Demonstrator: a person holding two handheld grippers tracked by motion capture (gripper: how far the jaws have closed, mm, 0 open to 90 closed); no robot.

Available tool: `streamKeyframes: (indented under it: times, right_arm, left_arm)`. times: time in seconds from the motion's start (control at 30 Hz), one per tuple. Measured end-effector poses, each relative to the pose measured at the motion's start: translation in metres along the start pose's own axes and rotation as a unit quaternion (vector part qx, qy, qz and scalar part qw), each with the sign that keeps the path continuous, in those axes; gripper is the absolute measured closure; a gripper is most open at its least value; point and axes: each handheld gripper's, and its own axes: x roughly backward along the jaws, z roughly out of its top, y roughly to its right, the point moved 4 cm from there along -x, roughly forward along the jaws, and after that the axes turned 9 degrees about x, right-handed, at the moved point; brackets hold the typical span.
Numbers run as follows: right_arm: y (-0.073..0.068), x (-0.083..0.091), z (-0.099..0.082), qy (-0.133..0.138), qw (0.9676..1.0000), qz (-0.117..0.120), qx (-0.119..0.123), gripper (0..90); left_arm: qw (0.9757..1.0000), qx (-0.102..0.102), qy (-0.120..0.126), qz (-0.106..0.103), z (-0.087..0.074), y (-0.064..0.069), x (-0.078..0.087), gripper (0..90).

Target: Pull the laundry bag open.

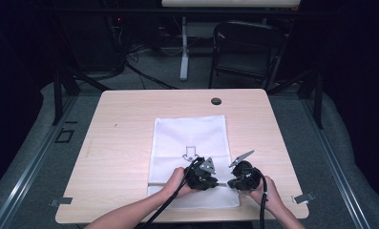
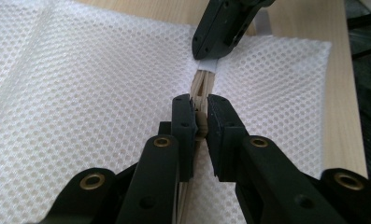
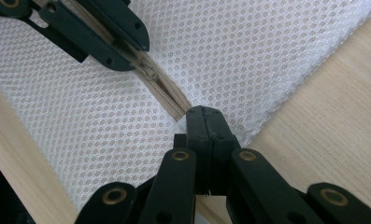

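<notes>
A white mesh bag (image 1: 189, 138) lies flat in the middle of the wooden table (image 1: 120, 143), its beige zipper (image 2: 201, 86) running along the near part. My left gripper (image 1: 217, 182) is shut on the zipper's slider (image 2: 202, 125), which sits squeezed between its pads. Facing it from the right, my right gripper (image 1: 230, 183) is shut on the white tab (image 2: 207, 66) at the zipper's end. In the right gripper view the closed jaws (image 3: 205, 116) meet the zipper (image 3: 167, 95) at its end, and the left gripper (image 3: 113, 42) clamps it farther up. The two gripper tips are close together.
A black arrow outline (image 1: 191, 153) is printed on the bag. A black round grommet (image 1: 216, 101) sits near the table's far edge. Metal clips (image 1: 60, 202) (image 1: 304, 198) stick out at the near corners. A folding chair (image 1: 247, 47) stands beyond the table.
</notes>
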Motion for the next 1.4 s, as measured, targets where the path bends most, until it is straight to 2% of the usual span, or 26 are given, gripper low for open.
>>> streamKeyframes:
  times: [0.03,0.1,0.3,0.33,0.37,0.43,0.47,0.9,1.0,1.03,1.13,1.2,1.23,1.4]
  right_arm:
    - [0.000,0.000,0.000,-0.001,1.0000,0.000,0.001,90.0]
    - [0.000,0.000,0.000,-0.003,1.0000,-0.002,0.002,90.0]
    - [0.000,0.000,0.000,-0.003,1.0000,0.000,-0.002,90.0]
    - [0.000,0.000,0.000,-0.002,1.0000,0.000,-0.002,90.0]
    - [0.000,0.000,0.000,-0.003,1.0000,0.000,-0.001,90.0]
    - [0.000,0.000,0.000,-0.003,1.0000,-0.001,-0.002,90.0]
    - [0.000,0.000,0.000,-0.002,1.0000,0.000,-0.001,90.0]
    - [0.000,0.000,0.000,0.000,1.0000,0.000,-0.002,90.0]
    - [0.000,0.000,0.000,0.001,1.0000,0.000,-0.003,90.0]
    - [0.000,0.000,0.000,0.001,1.0000,0.000,-0.003,90.0]
    - [0.000,0.000,0.000,0.001,1.0000,0.000,-0.002,90.0]
    - [0.000,0.000,0.000,0.002,1.0000,0.001,-0.003,90.0]
    - [0.000,0.000,0.000,0.000,1.0000,-0.001,-0.002,90.0]
    - [0.000,0.000,0.000,0.002,1.0000,0.000,-0.003,90.0]
  left_arm:
    - [0.9999,-0.001,-0.007,0.007,-0.001,0.000,0.002,82.2]
    - [1.0000,0.002,0.000,-0.001,-0.002,0.000,0.003,82.2]
    - [1.0000,0.002,-0.003,0.003,-0.004,-0.002,0.007,82.1]
    - [0.9999,0.000,-0.009,0.008,-0.004,-0.001,0.008,82.1]
    - [1.0000,0.001,-0.002,0.004,-0.005,-0.001,0.007,82.2]
    - [1.0000,0.004,-0.002,0.002,-0.005,-0.002,0.008,82.2]
    - [0.9999,0.001,-0.009,0.007,-0.006,-0.002,0.010,82.2]
    - [1.0000,0.007,0.002,0.004,-0.011,-0.005,0.017,82.2]
    - [0.9999,0.003,-0.007,0.012,-0.012,-0.005,0.019,82.2]
    - [1.0000,0.006,0.002,0.004,-0.012,-0.005,0.019,82.2]
    - [1.0000,0.006,0.003,0.004,-0.013,-0.005,0.020,82.2]
    - [0.9999,0.004,-0.005,0.012,-0.013,-0.005,0.022,82.1]
    - [1.0000,0.004,0.002,0.006,-0.014,-0.005,0.023,82.2]
    - [1.0000,0.007,0.003,0.006,-0.016,-0.006,0.027,82.2]
